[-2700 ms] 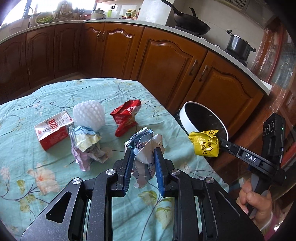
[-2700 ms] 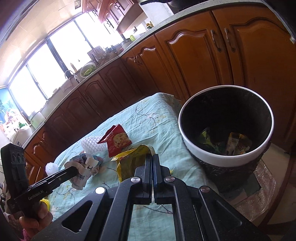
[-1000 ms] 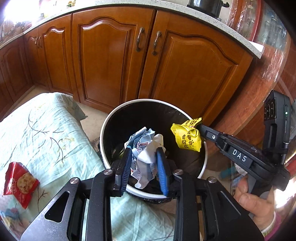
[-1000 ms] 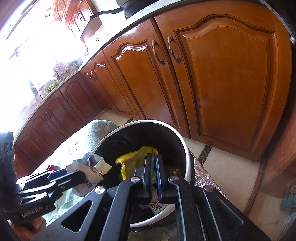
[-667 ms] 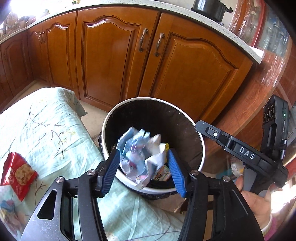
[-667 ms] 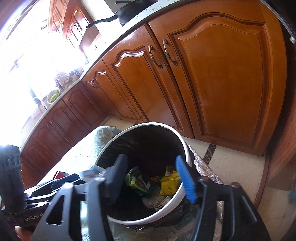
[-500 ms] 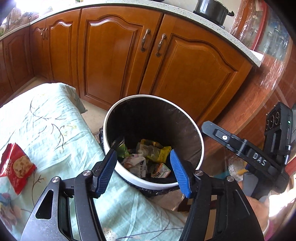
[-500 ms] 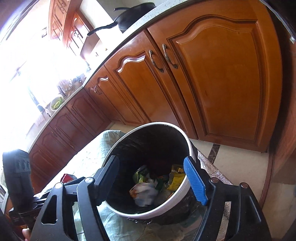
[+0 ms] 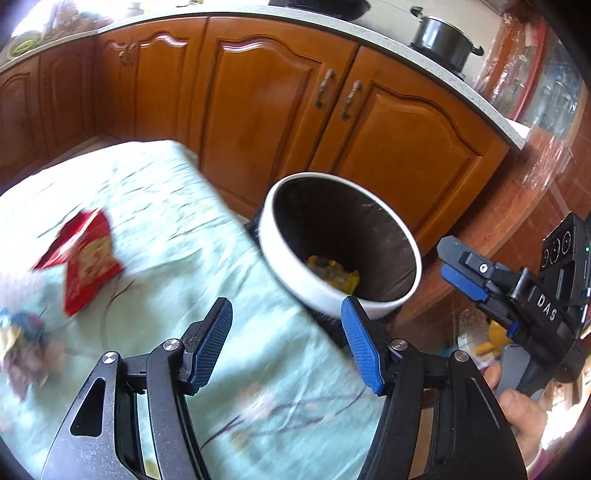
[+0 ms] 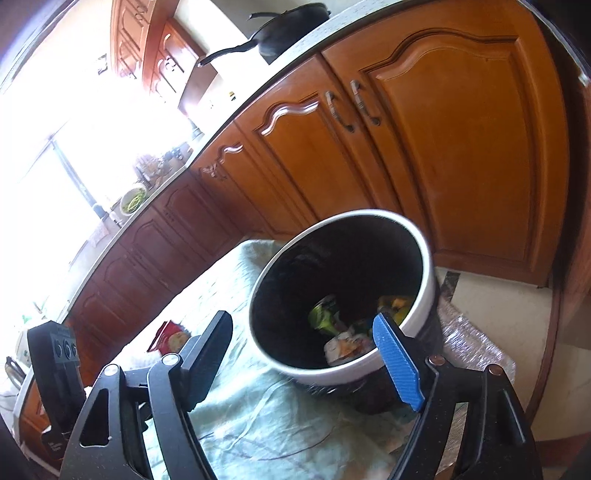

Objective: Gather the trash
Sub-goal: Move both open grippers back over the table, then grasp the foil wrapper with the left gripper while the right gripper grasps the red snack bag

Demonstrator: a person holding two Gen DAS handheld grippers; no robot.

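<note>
The round bin (image 9: pixel 295 282), white-rimmed with a black liner, stands by the table's right edge. Yellow wrappers (image 9: pixel 334 273) lie inside, and in the right wrist view also crumpled paper (image 10: pixel 343 345) and a green wrapper (image 10: pixel 321 317). My left gripper (image 9: pixel 286 314) hangs open and empty over the teal floral tablecloth (image 9: pixel 166 206), just left of the bin. My right gripper (image 10: pixel 301 321) is before the bin's near rim (image 10: pixel 332 373), jaws opening with nothing held; it also shows at right (image 9: pixel 448 260). A red snack bag (image 9: pixel 83 262) and a crumpled wrapper (image 9: pixel 22 343) lie on the table.
Brown wooden cabinets (image 9: pixel 266 122) run behind the table and bin. A black pot (image 9: pixel 441 37) and a wok (image 10: pixel 288 26) sit on the counter. A glass-fronted cabinet (image 9: pixel 554 85) stands at right. A hand (image 9: pixel 524 417) holds the right gripper's handle.
Both grippers opened over the bin; the crumpled paper and the yellow wrapper fell in. The left gripper then swung left, back over the table. The right drew back from the bin.
</note>
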